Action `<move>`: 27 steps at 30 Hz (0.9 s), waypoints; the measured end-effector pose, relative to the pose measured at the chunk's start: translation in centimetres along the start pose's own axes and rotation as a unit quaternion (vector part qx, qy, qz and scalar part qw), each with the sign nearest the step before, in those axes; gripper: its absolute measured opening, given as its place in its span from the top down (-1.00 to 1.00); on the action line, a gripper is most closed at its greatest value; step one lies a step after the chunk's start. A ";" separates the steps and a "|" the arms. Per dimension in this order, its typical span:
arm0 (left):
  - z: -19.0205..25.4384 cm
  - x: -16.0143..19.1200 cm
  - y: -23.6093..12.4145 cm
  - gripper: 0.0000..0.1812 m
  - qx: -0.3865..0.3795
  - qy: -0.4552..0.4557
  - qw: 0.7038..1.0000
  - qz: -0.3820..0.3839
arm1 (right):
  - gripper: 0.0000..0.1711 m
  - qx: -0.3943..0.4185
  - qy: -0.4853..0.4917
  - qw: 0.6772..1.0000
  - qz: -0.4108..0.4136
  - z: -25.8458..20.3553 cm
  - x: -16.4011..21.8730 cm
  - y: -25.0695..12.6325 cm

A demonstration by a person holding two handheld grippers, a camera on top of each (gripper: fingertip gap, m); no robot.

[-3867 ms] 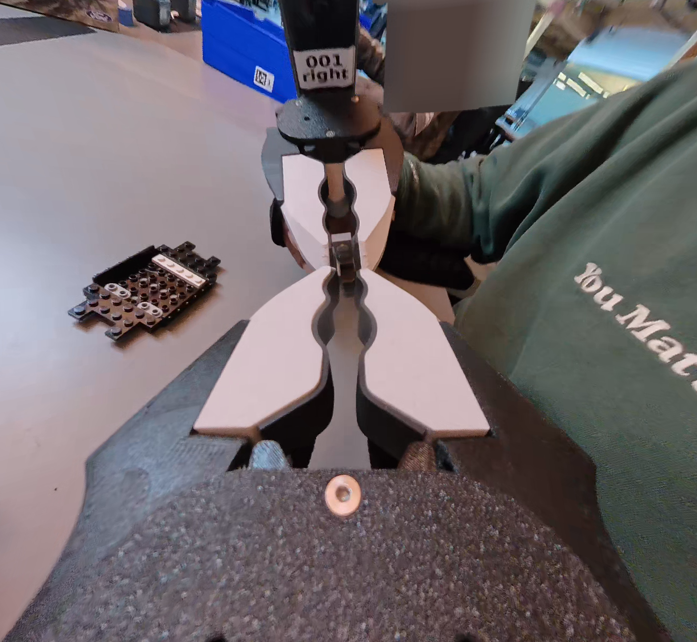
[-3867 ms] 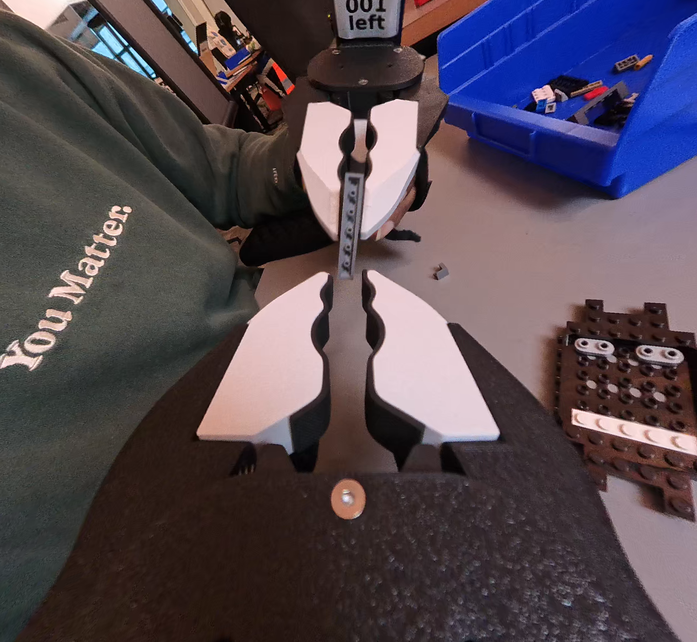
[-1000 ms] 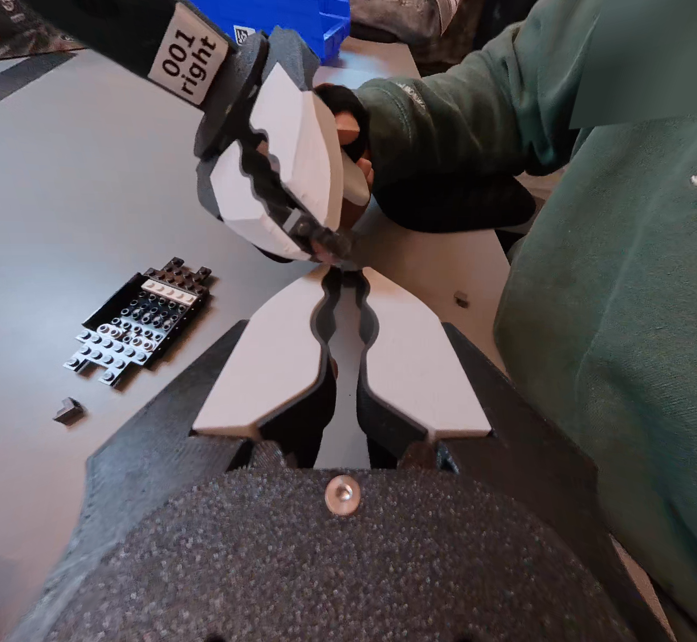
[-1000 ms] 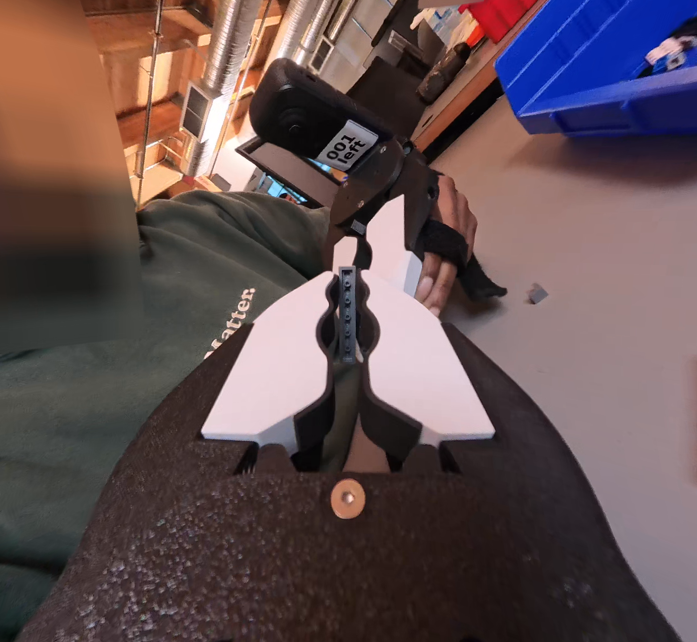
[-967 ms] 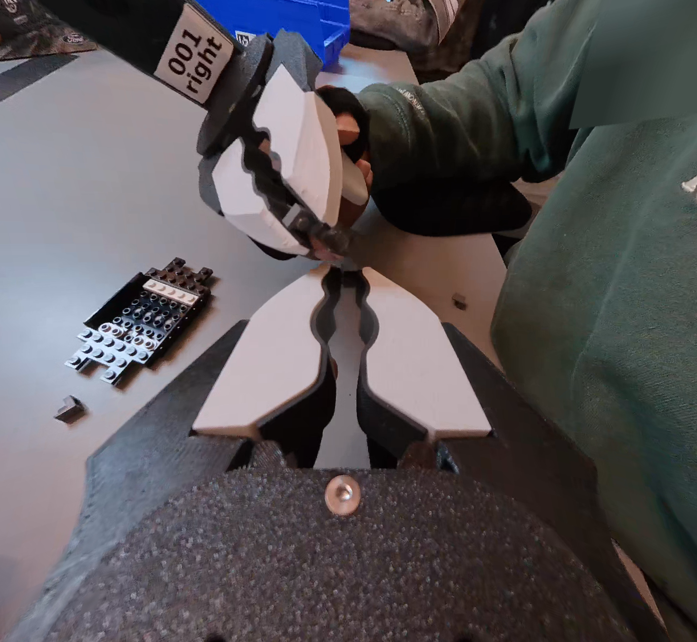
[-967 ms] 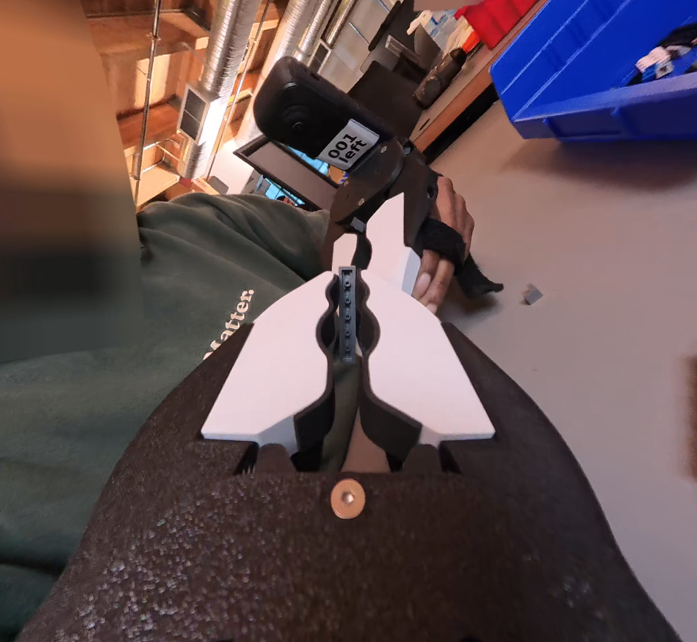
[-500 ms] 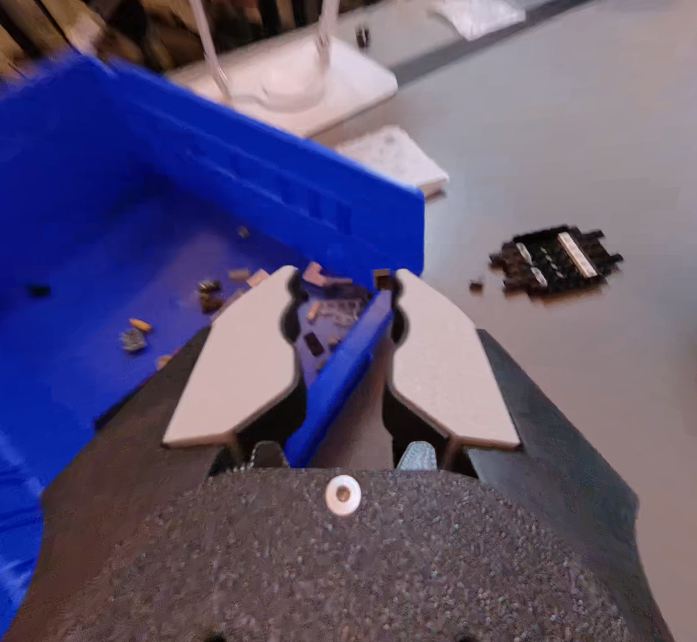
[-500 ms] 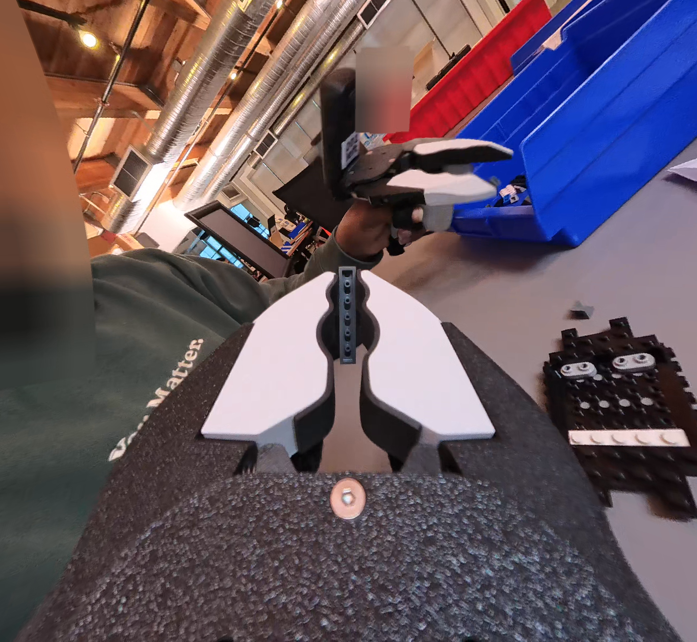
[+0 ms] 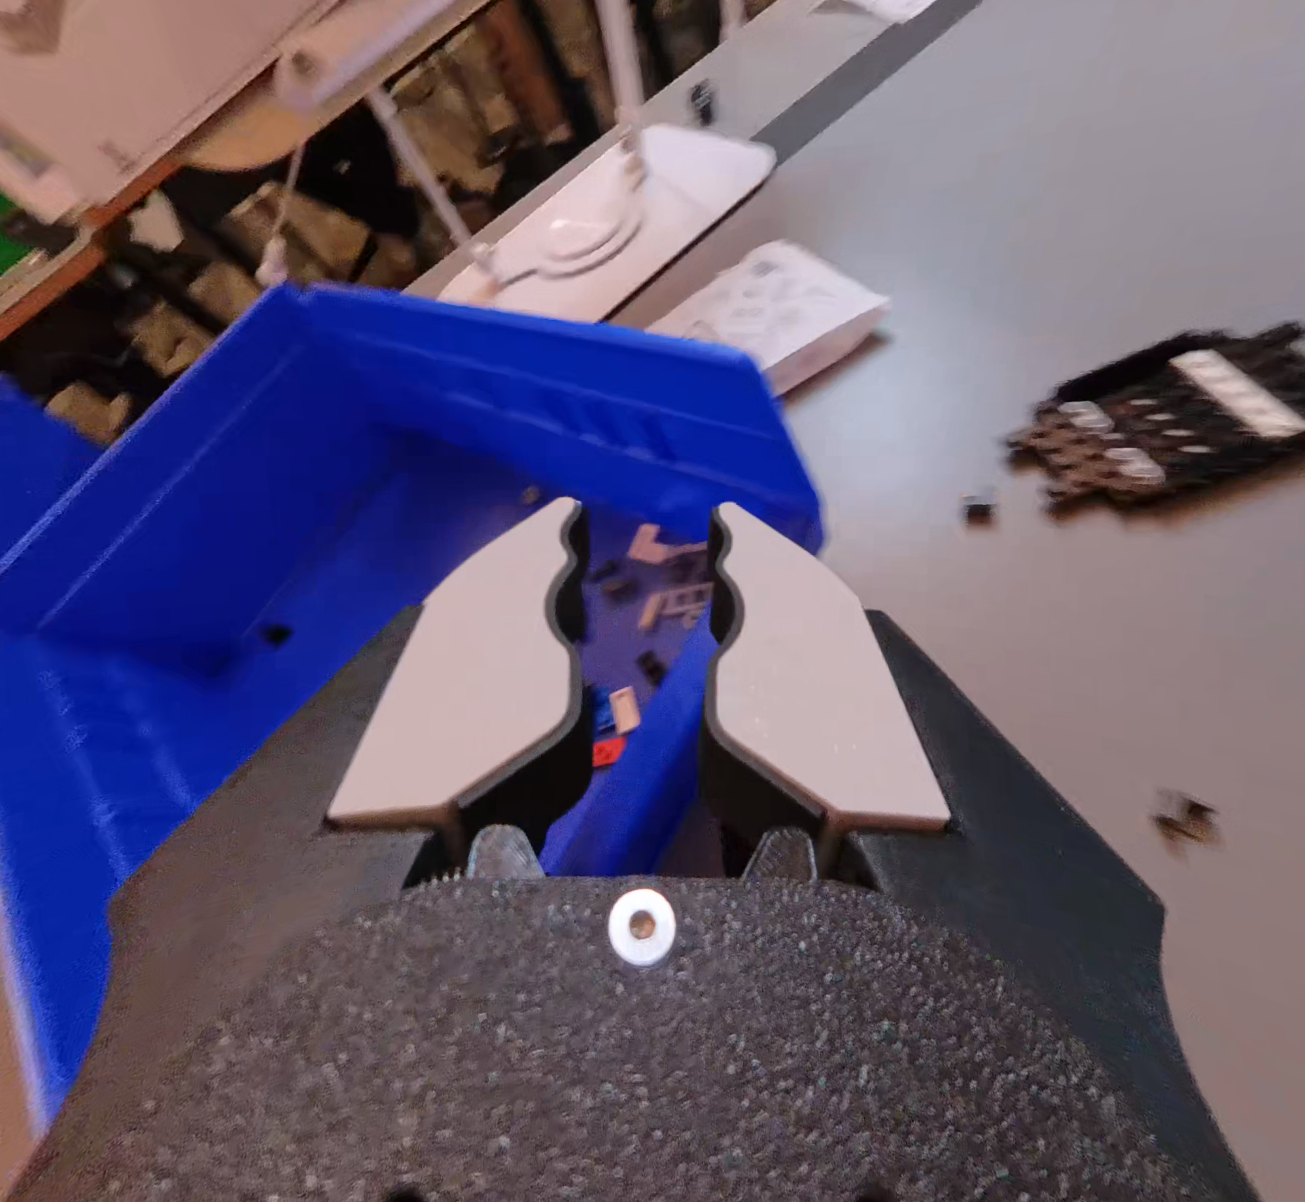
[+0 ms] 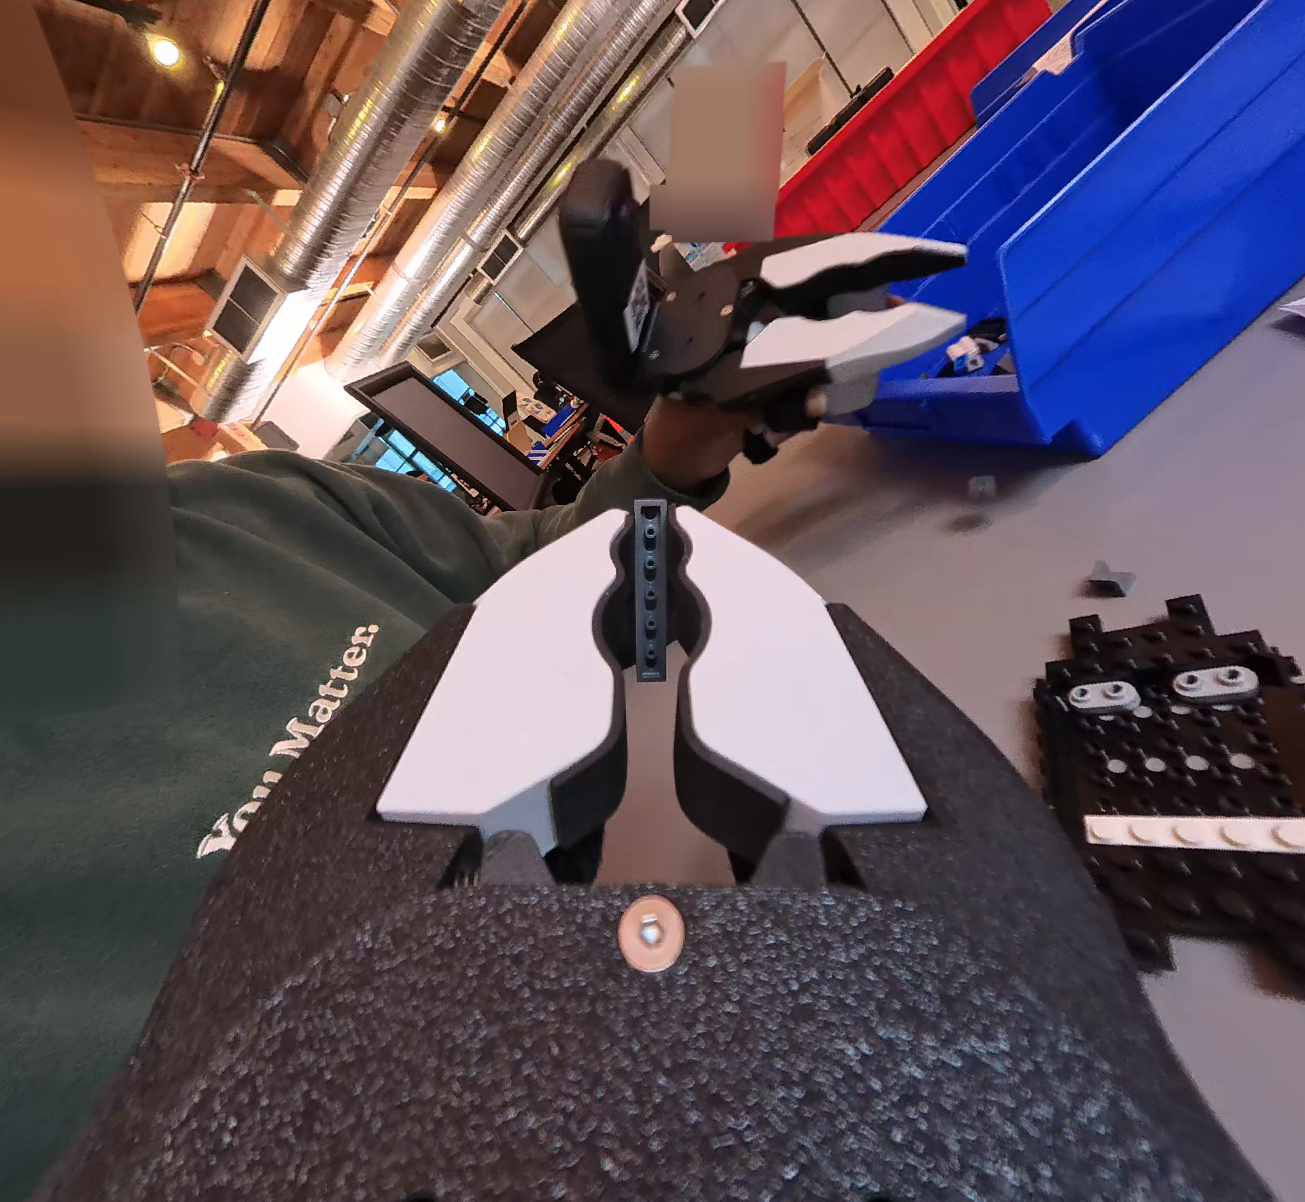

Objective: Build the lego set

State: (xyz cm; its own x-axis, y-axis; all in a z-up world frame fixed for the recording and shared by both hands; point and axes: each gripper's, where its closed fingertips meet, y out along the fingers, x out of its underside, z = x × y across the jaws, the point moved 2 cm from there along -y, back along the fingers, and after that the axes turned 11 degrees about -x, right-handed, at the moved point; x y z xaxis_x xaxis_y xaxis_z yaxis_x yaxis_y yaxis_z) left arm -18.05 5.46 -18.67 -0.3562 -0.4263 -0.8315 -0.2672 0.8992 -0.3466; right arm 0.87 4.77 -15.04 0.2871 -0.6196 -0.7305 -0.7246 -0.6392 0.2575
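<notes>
In the left wrist view, the left hand-held gripper (image 9: 646,518) is hovering with its fingers spread wide and nothing between them, over the near corner of a blue bin (image 9: 424,406). Small loose bricks (image 9: 625,709) are lying on the bin floor, showing through the gap between the fingers. To the right, on the grey counter (image 9: 1059,250), a black studded plate (image 9: 1165,427) is lying flat, with a tiny dark piece (image 9: 978,508) just beside it. A white booklet (image 9: 770,314) is resting behind the bin.

In the right wrist view, the right hand-held gripper (image 10: 651,515) is clamping a thin dark grey strip with holes (image 10: 651,593), which is standing lengthwise between the fingers. Beyond it, the left hand-held gripper (image 10: 953,289) is pointing, open, at the blue bin (image 10: 1130,250). The black studded plate (image 10: 1172,766) is sitting on the counter to the right, with a small grey piece (image 10: 1110,578) near its far edge
</notes>
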 end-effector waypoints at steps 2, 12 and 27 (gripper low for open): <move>-1.2 1.0 0.8 0.68 -0.023 -0.005 0.999 -0.035 | 0.91 -0.001 0.000 1.000 -0.007 0.0 0.2 0.2; 8.3 3.9 -2.3 0.81 0.253 0.019 0.959 -0.126 | 0.91 0.003 0.002 1.000 -0.011 0.2 0.4 0.1; 9.9 2.3 4.0 0.58 0.184 -0.042 0.975 -0.114 | 0.91 0.003 0.000 1.000 -0.011 0.0 0.2 -0.1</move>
State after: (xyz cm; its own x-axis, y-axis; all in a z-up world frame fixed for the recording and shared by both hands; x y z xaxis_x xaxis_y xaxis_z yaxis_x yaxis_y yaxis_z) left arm -11.11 9.02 -26.24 -0.2471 -0.6233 -0.7419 0.0143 0.7632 -0.6460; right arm 1.01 4.68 -15.19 0.3030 -0.6062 -0.7353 -0.7218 -0.6497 0.2383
